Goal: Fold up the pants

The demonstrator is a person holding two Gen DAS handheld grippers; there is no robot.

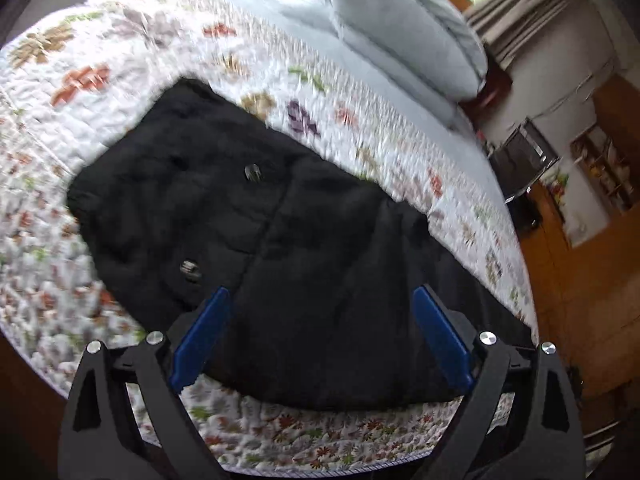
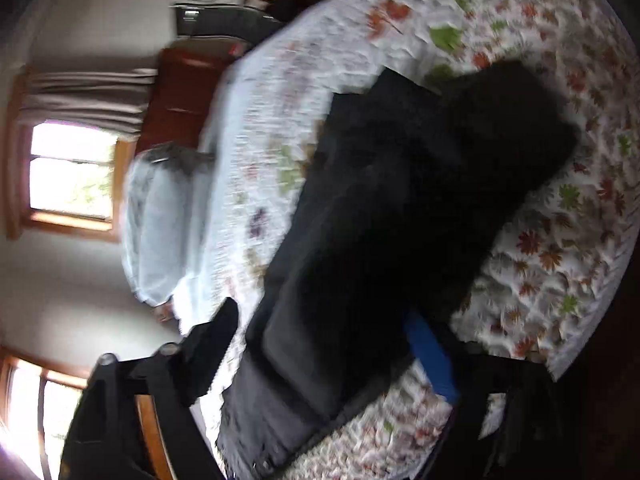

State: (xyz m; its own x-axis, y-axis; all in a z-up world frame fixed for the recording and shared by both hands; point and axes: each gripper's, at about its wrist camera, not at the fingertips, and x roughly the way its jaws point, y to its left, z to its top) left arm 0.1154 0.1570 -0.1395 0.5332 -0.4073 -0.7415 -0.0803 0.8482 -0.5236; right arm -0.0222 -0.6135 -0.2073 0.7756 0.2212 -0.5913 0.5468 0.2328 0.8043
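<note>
while the pants [image 1: 280, 240] lie folded on the quilt [image 1: 100, 92], both the left gripper [image 1: 320, 332] and right gripper [image 2: 320, 344] hover above, jaws wide, gripping nothing.

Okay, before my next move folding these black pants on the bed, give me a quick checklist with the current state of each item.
1. Pants lying on the quilt: ok.
2. Left gripper open, holding nothing: ok.
3. Right gripper open around the pants' end: ok.
4. Right fingers closed on cloth: not ok.
5. Layers lined up evenly: cannot tell, views are blurred.
6. Pillow apart from the pants: ok.
</note>
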